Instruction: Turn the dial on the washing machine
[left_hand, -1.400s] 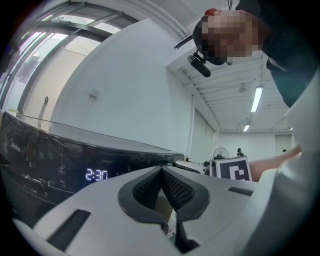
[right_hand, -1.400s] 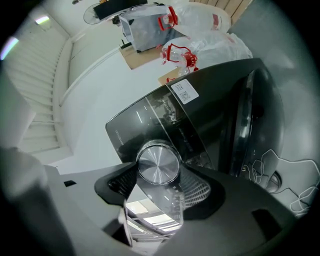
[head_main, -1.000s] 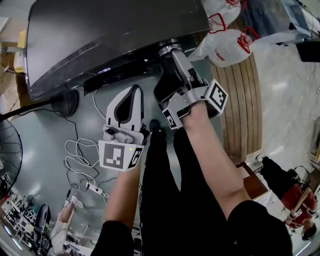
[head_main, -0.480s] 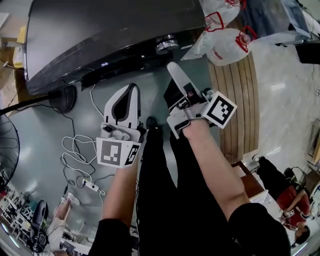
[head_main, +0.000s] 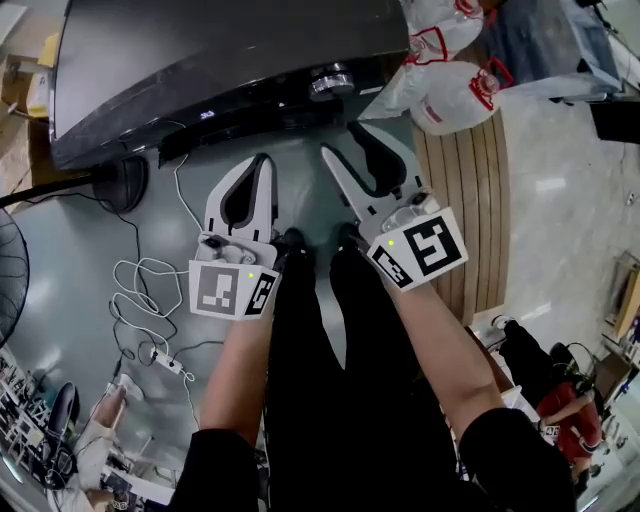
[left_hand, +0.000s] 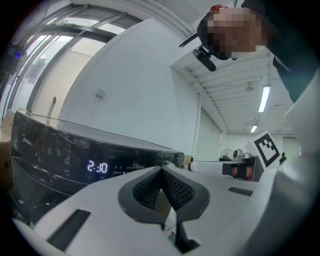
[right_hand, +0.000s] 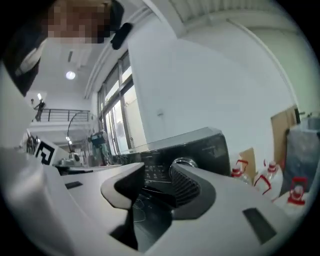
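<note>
The right gripper (head_main: 343, 140) has let go of the dial (head_main: 330, 83), rolled over and pulled back from it. Its jaws have just been closing a little, with nothing in them. The left gripper (head_main: 263, 160) has not moved. Its jaws are pressed together and empty. The dial sits on the front edge of the washing machine (head_main: 200, 60), a little past the right gripper and not touching it. The right jaws are partly apart. If the dial needs more turning, I think they should open wider, go straight over it, squeeze both sides, then roll slowly.
</note>
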